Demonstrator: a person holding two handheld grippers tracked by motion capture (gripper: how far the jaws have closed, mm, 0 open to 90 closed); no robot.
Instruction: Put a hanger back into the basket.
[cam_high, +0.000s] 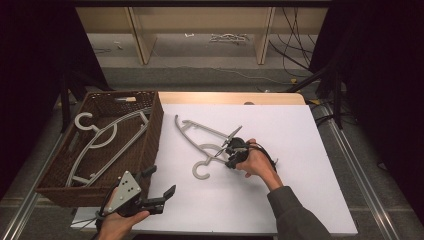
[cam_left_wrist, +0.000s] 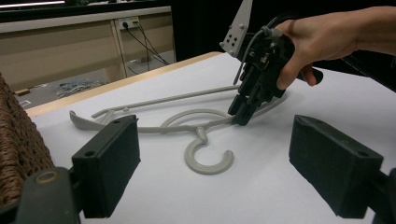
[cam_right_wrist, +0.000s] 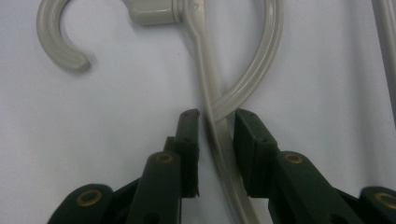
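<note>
- The white table top (cam_high: 280, 200) spreads across the middle of the high view, with a strip of bare wood along its far edge.
- A brown wicker basket (cam_high: 150, 137) sits at the table's left side, partly over the edge. Two pale grey hangers (cam_high: 107, 142) lie inside it, one over the other.
- One more grey hanger (cam_high: 202, 137) lies flat on the white top, to the right of the basket and well apart from it. Its hook (cam_high: 200, 170) points toward the person, open end to the right in the high view, and its long arms run away toward the far left.
- The right gripper (cam_high: 226, 149), held in the person's right hand (cam_high: 257, 162), is tipped down onto this hanger just beyond the hook. In the right gripper view (cam_right_wrist: 215, 140) the jaws straddle the hanger's arm (cam_right_wrist: 224, 154) where the curved inner bar joins it. The jaws are narrow, yet a thin gap shows on each side of the arm, so the pads are not clamped on it.
- The left gripper (cam_high: 162, 182) rests in the left hand (cam_high: 115, 225) at the near left corner, beside the basket's front corner. Its jaws stand wide apart with nothing between them, as the left gripper view (cam_left_wrist: 215, 163) shows, looking across at the hanger and the right gripper (cam_left_wrist: 243, 112).
</note>
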